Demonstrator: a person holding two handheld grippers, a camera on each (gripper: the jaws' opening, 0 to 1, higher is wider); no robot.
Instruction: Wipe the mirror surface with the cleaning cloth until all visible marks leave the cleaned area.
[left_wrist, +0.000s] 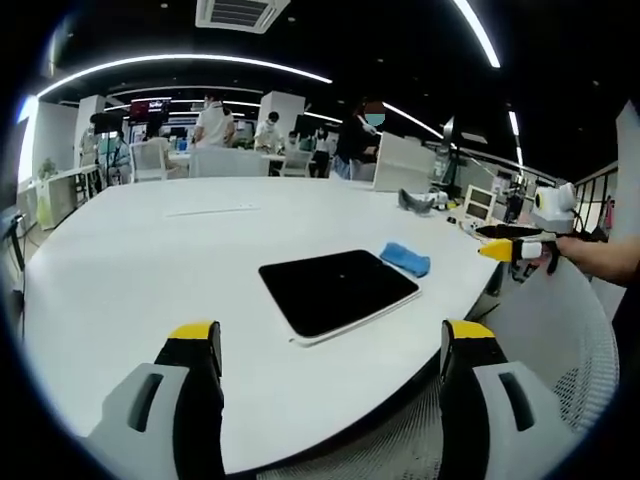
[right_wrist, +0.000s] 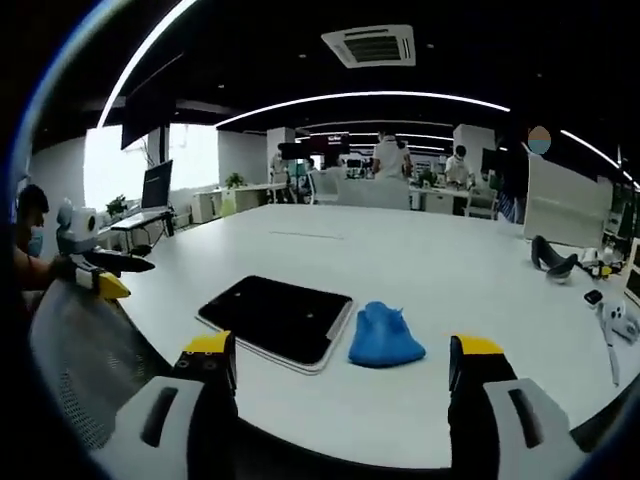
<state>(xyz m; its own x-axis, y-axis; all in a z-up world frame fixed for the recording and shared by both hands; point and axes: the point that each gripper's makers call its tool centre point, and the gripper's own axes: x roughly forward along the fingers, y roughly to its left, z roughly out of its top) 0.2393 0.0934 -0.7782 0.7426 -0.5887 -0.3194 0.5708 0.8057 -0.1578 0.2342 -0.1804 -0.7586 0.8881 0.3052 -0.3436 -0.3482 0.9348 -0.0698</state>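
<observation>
1. White tabletop (left_wrist: 150, 270) is the largest thing in front of me, wide and curved at its near edge, carrying both task things close to that edge.
2. Dark and glossy, the mirror (left_wrist: 338, 290) lies flat on the tabletop between my two grippers' lines of sight; in the right gripper view it sits just left of the cloth (right_wrist: 278, 318). I judge it stiff, slick and breakable, and it may slide under a hard push, so I would press lightly and wipe flat rather than try to lift it. I cannot make out any marks on it from here.
3. Blue and crumpled, the cleaning cloth (right_wrist: 384, 338) rests on the tabletop right beside the mirror's edge; whether it touches I cannot tell. In the left gripper view it lies just past the mirror's far corner (left_wrist: 405, 258). It looks soft and light, so pinching the raised bunched middle should give the surest hold.
4. My right gripper (right_wrist: 340, 365) is spread wide with nothing between its jaws, hanging above the near edge, roughly lined up with the cloth and apart from it.
5. My left gripper (left_wrist: 330, 345) is likewise wide apart and empty, off the tabletop, facing the mirror.
</observation>
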